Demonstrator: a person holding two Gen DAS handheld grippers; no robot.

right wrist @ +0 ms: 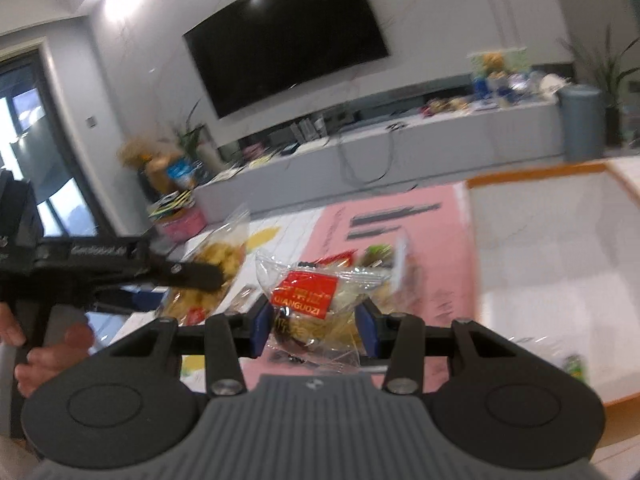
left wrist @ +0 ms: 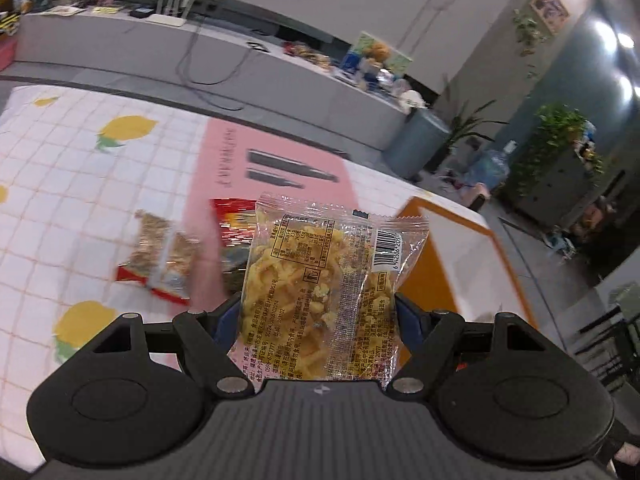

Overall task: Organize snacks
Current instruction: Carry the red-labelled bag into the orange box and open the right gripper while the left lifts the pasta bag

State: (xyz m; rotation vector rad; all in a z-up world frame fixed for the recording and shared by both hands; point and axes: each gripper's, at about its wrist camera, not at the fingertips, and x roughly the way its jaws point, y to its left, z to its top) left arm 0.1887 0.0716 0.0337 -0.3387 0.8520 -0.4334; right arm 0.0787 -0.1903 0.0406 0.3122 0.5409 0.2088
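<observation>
My left gripper (left wrist: 318,320) is shut on a clear packet of yellow noodle snack (left wrist: 320,280) and holds it upright above the table. My right gripper (right wrist: 316,330) is shut on a clear snack packet with a red label (right wrist: 316,300), lifted above the pink mat (right wrist: 440,240). In the right wrist view the left gripper (right wrist: 192,274) shows at the left with its yellow packet (right wrist: 216,264). More snack packets lie on the table: two brown-and-red ones (left wrist: 160,256) and a red one (left wrist: 232,220). The orange-rimmed white box (right wrist: 560,260) stands to the right.
The table has a lemon-print cloth (left wrist: 80,160) with a pink mat (left wrist: 256,168) on it. The orange box (left wrist: 440,272) is also behind the left packet. A small green packet (right wrist: 576,366) lies in the box. A TV bench (right wrist: 400,148) with clutter stands beyond.
</observation>
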